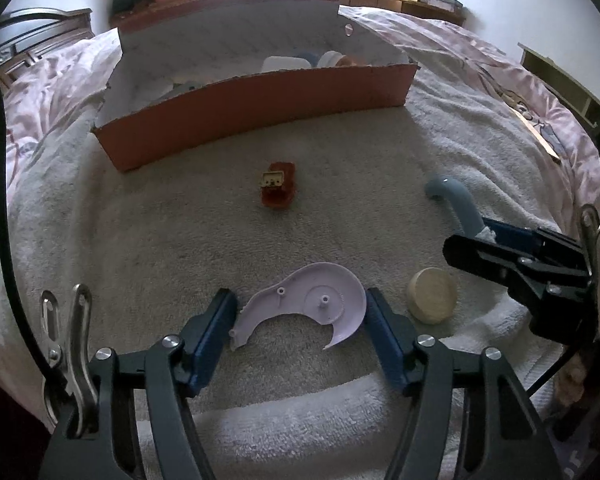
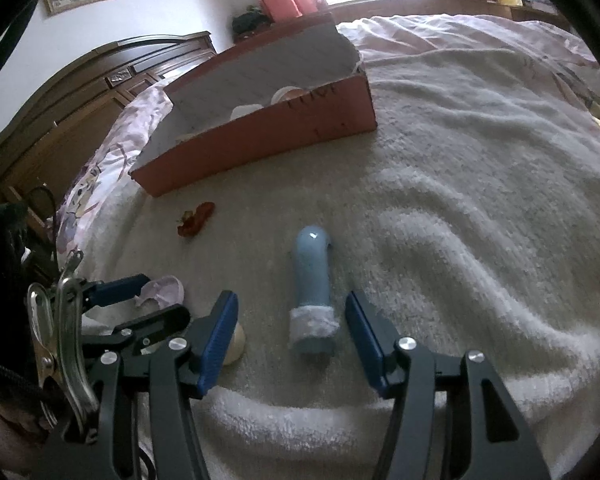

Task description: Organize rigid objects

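While both of my grippers sit low over the pale terry towel (image 1: pixel 180 216) on the bed, I take the long orange cardboard box (image 1: pixel 260 108) as my landmark. Nearest its front wall lies a small red plastic block (image 1: pixel 278 190). Well in front of that, on my side, a flat lilac plastic cover with a curved hook shape (image 1: pixel 312 304) lies between the blue pads of my left gripper (image 1: pixel 300 320); the right pad touches its rim, the left stands just beside it, so I see no firm grip. A cream round disc (image 1: pixel 432 295) lies just right of it. My right gripper (image 2: pixel 290 330) stands wide around a pale blue bent tube (image 2: pixel 312 280), touching nothing. Its long axis runs toward the box, elbow end farthest from me.
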The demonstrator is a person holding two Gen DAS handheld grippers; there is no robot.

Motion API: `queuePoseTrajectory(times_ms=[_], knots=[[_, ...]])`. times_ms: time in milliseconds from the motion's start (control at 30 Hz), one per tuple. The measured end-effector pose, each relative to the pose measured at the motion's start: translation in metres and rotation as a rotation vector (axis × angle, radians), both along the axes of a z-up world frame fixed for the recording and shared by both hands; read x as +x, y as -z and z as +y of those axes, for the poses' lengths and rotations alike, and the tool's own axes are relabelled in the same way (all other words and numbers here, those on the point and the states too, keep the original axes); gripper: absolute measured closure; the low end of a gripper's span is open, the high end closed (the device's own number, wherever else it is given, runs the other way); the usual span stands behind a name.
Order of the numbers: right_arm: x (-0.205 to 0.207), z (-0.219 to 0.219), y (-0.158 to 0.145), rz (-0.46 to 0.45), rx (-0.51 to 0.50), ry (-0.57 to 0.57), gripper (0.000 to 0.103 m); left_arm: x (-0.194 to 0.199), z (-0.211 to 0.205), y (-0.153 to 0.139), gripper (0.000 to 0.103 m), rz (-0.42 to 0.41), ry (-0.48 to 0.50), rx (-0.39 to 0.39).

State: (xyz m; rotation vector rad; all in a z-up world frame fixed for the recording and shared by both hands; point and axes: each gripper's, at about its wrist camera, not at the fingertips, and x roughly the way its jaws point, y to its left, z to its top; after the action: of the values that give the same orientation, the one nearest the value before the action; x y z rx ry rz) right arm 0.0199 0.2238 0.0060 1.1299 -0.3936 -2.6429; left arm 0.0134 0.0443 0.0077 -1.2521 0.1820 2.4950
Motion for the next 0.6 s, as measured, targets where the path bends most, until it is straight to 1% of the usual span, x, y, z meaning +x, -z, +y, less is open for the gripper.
queuePoseTrajectory(times_ms=[67,133,200,267,333,367,400,433,467,500,533,600], knots=[[0.0,0.0,0.0,0.001,-0.002,-0.002,0.042,-0.001,0.0,0.0,0.037,0.001,-0.005,0.004],[-0.001,0.001,0.001,0.003,-0.016,-0.012,0.037,0.0,-0.003,-0.002,0.037,0.003,-0.01,0.012],[-0.001,0.001,0.001,0.002,-0.014,-0.013,0.037,0.0,-0.004,-0.004,0.037,0.007,-0.015,0.016],[-0.001,-0.002,0.0,0.003,0.009,-0.012,0.037,0.0,-0.007,-0.007,0.037,0.019,-0.026,0.018],[-0.001,-0.009,-0.001,0.001,0.054,-0.008,0.038,0.0,-0.01,-0.01,0.036,0.024,-0.034,0.033],[-0.001,-0.013,-0.002,0.0,0.084,-0.003,0.047,0.0,-0.012,-0.011,0.036,0.026,-0.038,0.039],[0.0,-0.016,-0.002,0.002,0.124,0.014,0.052,0.0,-0.013,-0.012,0.036,0.029,-0.042,0.043],[0.0,-0.018,-0.003,0.003,0.154,0.031,0.064,0.0,-0.015,-0.012,0.036,0.031,-0.045,0.046],[0.0,-0.016,-0.003,0.005,0.163,0.046,0.076,0.0,-0.016,-0.013,0.036,0.032,-0.048,0.05],[0.001,-0.014,-0.004,0.005,0.159,0.056,0.081,0.001,-0.017,-0.014,0.036,0.034,-0.049,0.052],[0.001,-0.011,-0.004,0.004,0.152,0.064,0.083,0.001,-0.018,-0.015,0.036,0.036,-0.051,0.056],[0.002,-0.007,-0.004,0.005,0.138,0.07,0.083,0.001,-0.018,-0.018,0.036,0.044,-0.055,0.062]])
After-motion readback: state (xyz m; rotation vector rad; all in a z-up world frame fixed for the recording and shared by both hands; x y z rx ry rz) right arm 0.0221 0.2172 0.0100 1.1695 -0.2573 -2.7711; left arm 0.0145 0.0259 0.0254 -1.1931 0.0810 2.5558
